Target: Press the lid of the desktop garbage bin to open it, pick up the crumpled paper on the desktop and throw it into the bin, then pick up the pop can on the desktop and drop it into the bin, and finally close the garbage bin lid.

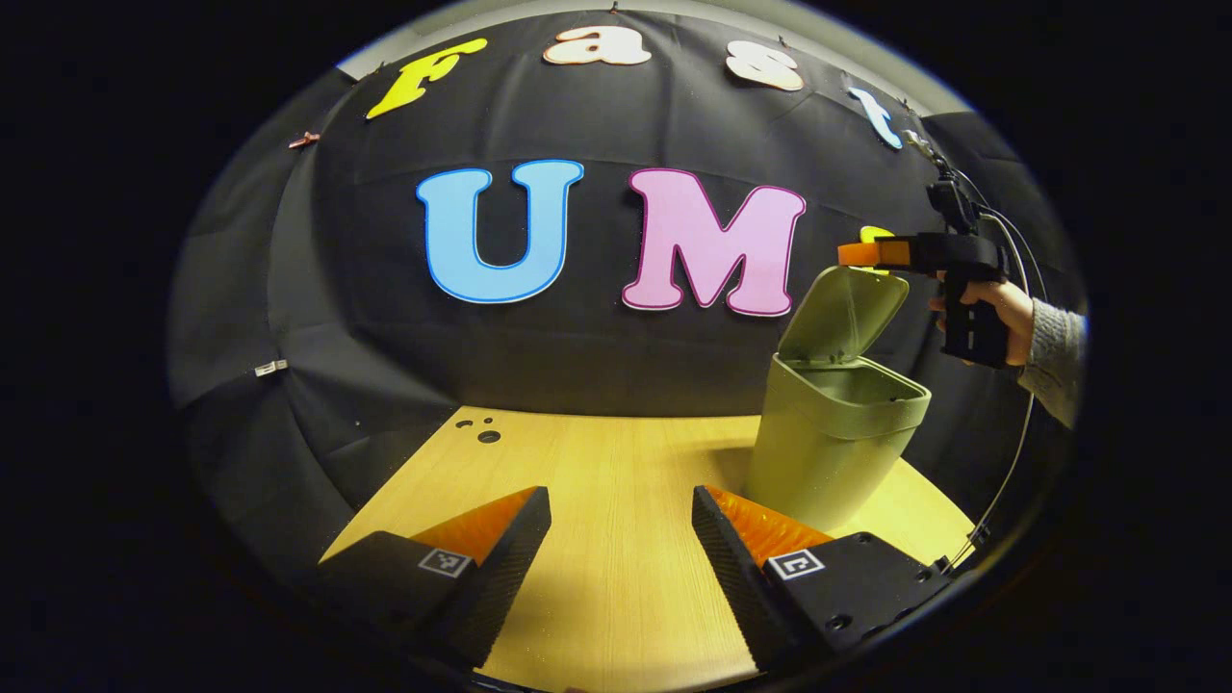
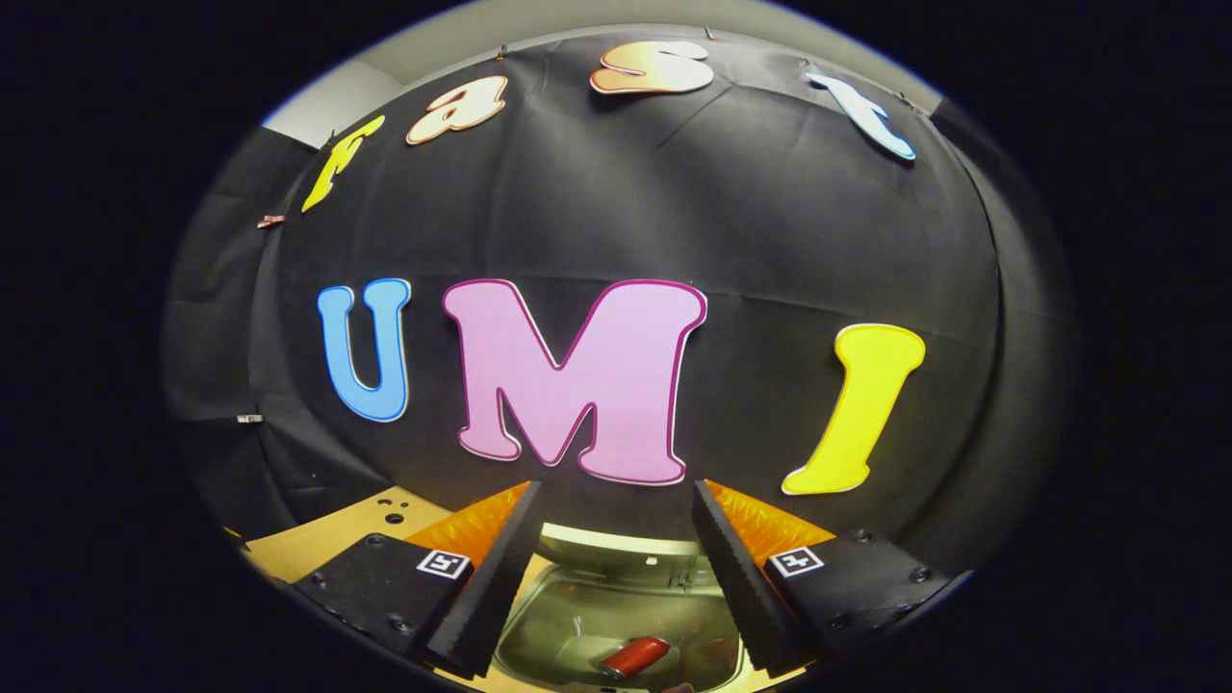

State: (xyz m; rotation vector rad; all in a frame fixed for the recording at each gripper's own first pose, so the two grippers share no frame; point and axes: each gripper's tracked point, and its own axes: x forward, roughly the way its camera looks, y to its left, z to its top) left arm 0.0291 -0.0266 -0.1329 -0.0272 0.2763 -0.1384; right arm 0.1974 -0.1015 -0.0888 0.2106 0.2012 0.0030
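Desktop (image 1: 597,462) pale wood; bin (image 1: 828,452) lid (image 1: 842,313) up, pop can (image 2: 633,656) inside; both grippers' jaws spread, empty.

Bin (image 1: 818,452): you'll find no lettering on it.
Can (image 2: 633,656), inside the bin: no label you can read.

Bin (image 1: 833,433) on the table (image 1: 616,500), toward its right side, lid (image 1: 845,310) up behind the opening. Can (image 2: 633,656) inside the bin. Right gripper (image 1: 852,254) above the lid.
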